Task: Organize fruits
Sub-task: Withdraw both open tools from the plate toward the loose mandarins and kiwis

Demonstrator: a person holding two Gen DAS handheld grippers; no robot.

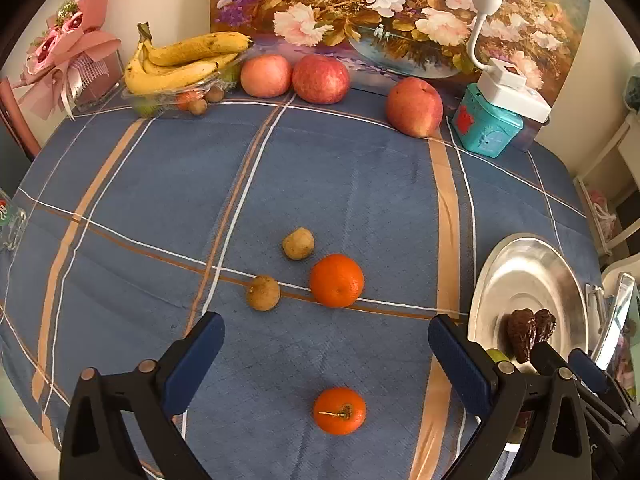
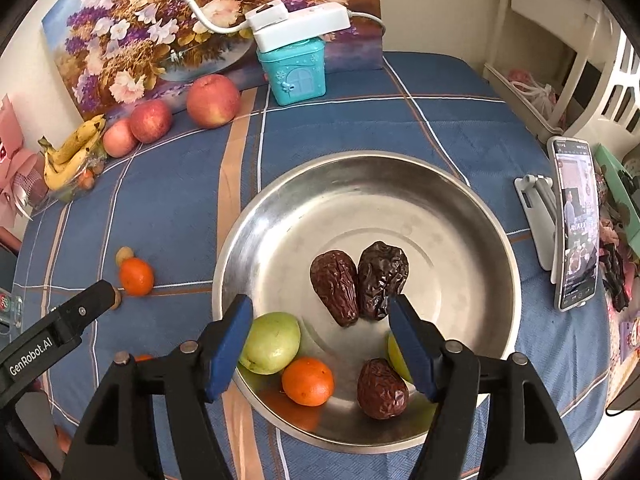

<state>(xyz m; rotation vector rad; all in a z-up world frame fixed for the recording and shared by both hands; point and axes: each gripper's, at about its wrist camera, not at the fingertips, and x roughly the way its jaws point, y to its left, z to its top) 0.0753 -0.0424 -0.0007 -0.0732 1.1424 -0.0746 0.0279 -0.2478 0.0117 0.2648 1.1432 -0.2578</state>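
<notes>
Fruits are split between the steel plate [image 2: 452,200] and the blue checked cloth on the table [image 1: 340,184]. In the plate, as the right wrist view shows: three wrinkled dark dates, two touching near the middle [image 2: 360,280] and one at the near rim [image 2: 382,388], a small orange [image 2: 307,381], a pale green fruit [image 2: 272,342] against the left wall, and a sliver of a second green one [image 2: 396,354] mostly hidden behind a gripper finger. Left on the cloth: an orange with its stem up [image 1: 339,410], lying between the fingers of the left hand-held gripper [image 1: 326,344], a second orange [image 1: 337,280] further off, and two small tan fruits [image 1: 298,243] [image 1: 263,293] near it. Three apples [image 1: 320,78] and a banana bunch [image 1: 180,62] in a clear tray sit along the far edge by the flower painting [image 1: 400,12]; whether they belong to the job I cannot tell. Judgement: roughly half done, four small pieces still to carry over. Left hand-held gripper stands wide open, nothing touching its pads. Right hand-held gripper [image 2: 320,340] hangs over the plate, jaws partly apart, holding nothing; the pads touch no fruit as far as I can see. Writing: "GenRobot.AI" in white on the left gripper's arm [image 2: 52,344], seen from the right wrist view. A phone [image 2: 576,224] on a stand shows a lit screen, text too small to read.
</notes>
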